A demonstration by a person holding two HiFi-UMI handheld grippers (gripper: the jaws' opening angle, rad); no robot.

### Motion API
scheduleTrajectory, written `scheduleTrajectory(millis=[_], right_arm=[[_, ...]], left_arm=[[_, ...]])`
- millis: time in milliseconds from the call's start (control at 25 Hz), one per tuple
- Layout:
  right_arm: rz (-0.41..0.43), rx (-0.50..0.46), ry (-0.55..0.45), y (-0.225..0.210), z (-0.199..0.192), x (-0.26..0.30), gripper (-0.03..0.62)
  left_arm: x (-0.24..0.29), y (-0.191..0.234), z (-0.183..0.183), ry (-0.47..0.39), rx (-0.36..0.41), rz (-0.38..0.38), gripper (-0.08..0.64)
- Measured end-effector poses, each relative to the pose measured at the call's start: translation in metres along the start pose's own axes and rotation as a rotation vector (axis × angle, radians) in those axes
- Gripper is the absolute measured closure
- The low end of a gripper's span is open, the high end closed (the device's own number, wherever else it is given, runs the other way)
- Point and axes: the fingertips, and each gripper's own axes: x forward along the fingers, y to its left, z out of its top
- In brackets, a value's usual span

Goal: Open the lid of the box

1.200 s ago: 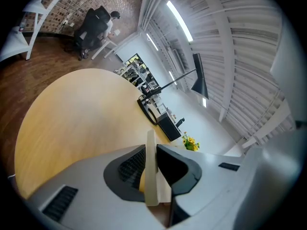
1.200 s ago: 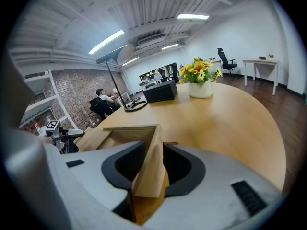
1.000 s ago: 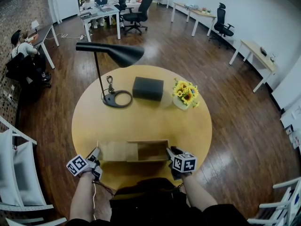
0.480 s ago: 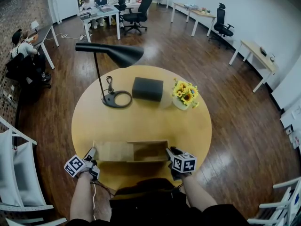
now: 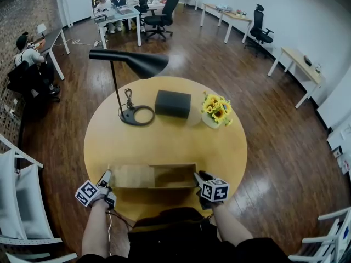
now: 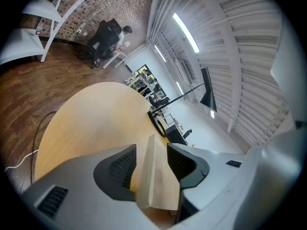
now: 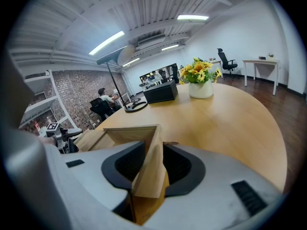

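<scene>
wooden box (image 5: 175,176) lies at the near edge of the round tabletop (image 5: 164,144), its long side running left to right. its sliding lid (image 5: 131,176) sits drawn toward the left, covering the left part, so the right part of the inside lies bare. the left tool (image 5: 107,177) is at the lid's left end. its jaws have just been opening and now stand apart, with the lid's edge between them and no squeeze on it. the right tool (image 5: 197,176) is clamped on the box's right end wall. on the far half of the tabletop stand a black lamp (image 5: 137,115), a black case (image 5: 172,103) and a vase of yellow flowers (image 5: 216,109), all well apart from the box.
</scene>
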Motion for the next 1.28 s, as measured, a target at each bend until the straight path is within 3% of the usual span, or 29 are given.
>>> scheduleTrajectory(millis=[280, 480, 640, 760, 880, 960, 1160, 1280], right_arm=[[-0.003, -0.012, -0.048, 0.0, 0.006, -0.009, 0.471], [0.0, 0.036, -0.219, -0.006, 0.047, -0.048, 0.471], [-0.018, 0.084, -0.389, -0.019, 0.084, -0.093, 0.471], [-0.014, 0.081, -0.466, -0.021, 0.106, -0.118, 0.471], [-0.002, 0.066, -0.507, -0.018, 0.12, -0.133, 0.472], [-0.001, 0.046, -0.53, -0.013, 0.127, -0.138, 0.523], [0.001, 0.002, -0.567, 0.001, 0.135, -0.15, 0.571], [-0.004, -0.026, -0.592, 0.008, 0.14, -0.161, 0.589]], left_arm=[[-0.01, 0.0, 0.021, -0.083, 0.101, 0.056, 0.298], [-0.038, -0.022, 0.056, -0.229, 0.188, 0.037, 0.299], [-0.063, -0.067, 0.076, -0.331, 0.331, -0.069, 0.347], [-0.073, -0.119, 0.07, -0.332, 0.446, -0.191, 0.4], [-0.077, -0.163, 0.058, -0.324, 0.505, -0.298, 0.413], [-0.077, -0.185, 0.051, -0.32, 0.525, -0.352, 0.423], [-0.081, -0.221, 0.033, -0.308, 0.577, -0.427, 0.426], [-0.091, -0.241, 0.022, -0.307, 0.662, -0.449, 0.426]])
